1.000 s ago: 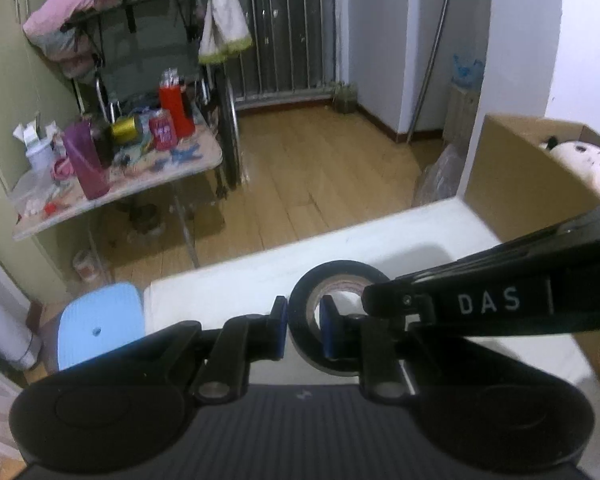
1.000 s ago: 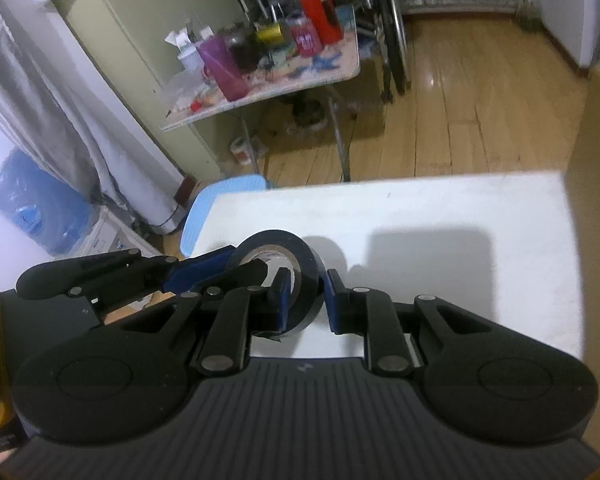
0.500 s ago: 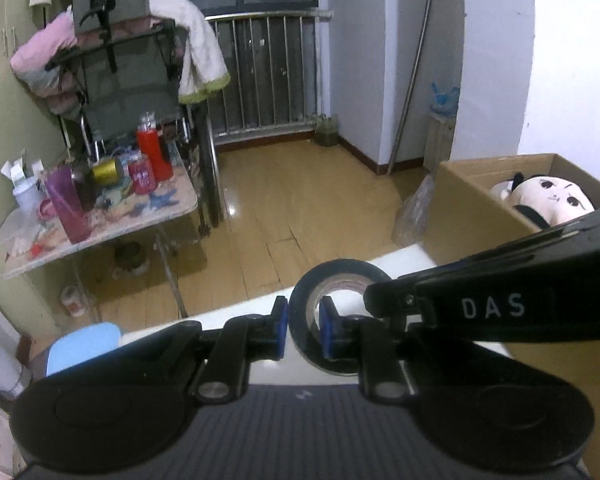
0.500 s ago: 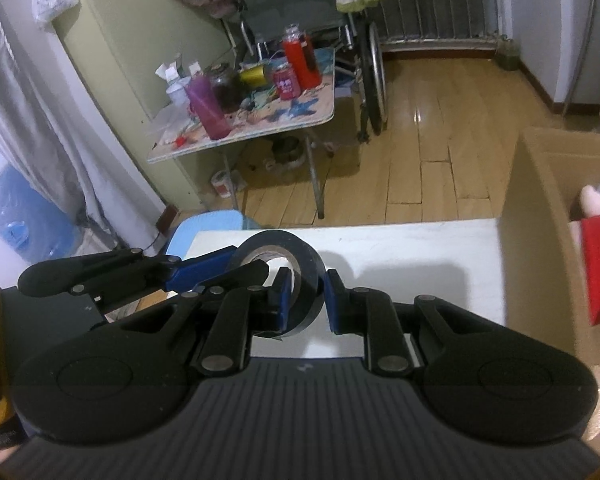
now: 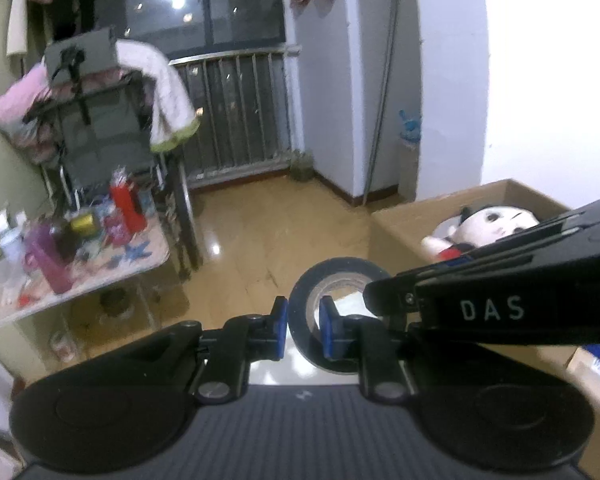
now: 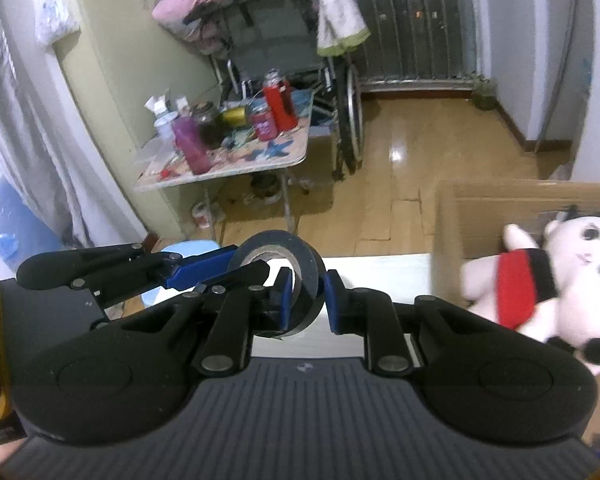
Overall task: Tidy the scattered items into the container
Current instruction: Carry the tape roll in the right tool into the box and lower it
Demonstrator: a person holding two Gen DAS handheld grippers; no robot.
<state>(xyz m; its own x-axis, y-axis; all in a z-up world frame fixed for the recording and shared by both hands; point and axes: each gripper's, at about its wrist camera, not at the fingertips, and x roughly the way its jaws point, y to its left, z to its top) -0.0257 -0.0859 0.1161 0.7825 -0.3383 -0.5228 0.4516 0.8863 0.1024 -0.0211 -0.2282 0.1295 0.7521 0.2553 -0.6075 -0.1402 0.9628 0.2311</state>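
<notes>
A roll of black tape (image 5: 337, 312) stands on edge in the air, above the near white worktop (image 6: 376, 268), pinched by both claws at once. The left gripper (image 5: 303, 330) has its blue pads pressed on the roll's wall, one pad outside and one inside the core hole; the right gripper (image 6: 308, 300) clamps the same roll (image 6: 284, 276) across its band in the same way. In the left wrist view the right gripper's black body (image 5: 500, 300), lettered DAS, crosses in from the right edge and meets the roll.

Beyond the worktop's right end stands an open cardboard box (image 6: 496, 200). Inside it lies a white plush doll (image 6: 556, 276) with black ears and a red and black band round its body; the left wrist view shows the doll's face (image 5: 488, 224) just over the box wall (image 5: 396, 228).

Farther off, a folding side table (image 6: 260, 164) on the wooden floor carries a red bottle (image 6: 280, 100), a purple bottle (image 6: 190, 144) and other small clutter, too blurred to tell. A wheelchair (image 6: 284, 52) draped with cloths stands behind it
</notes>
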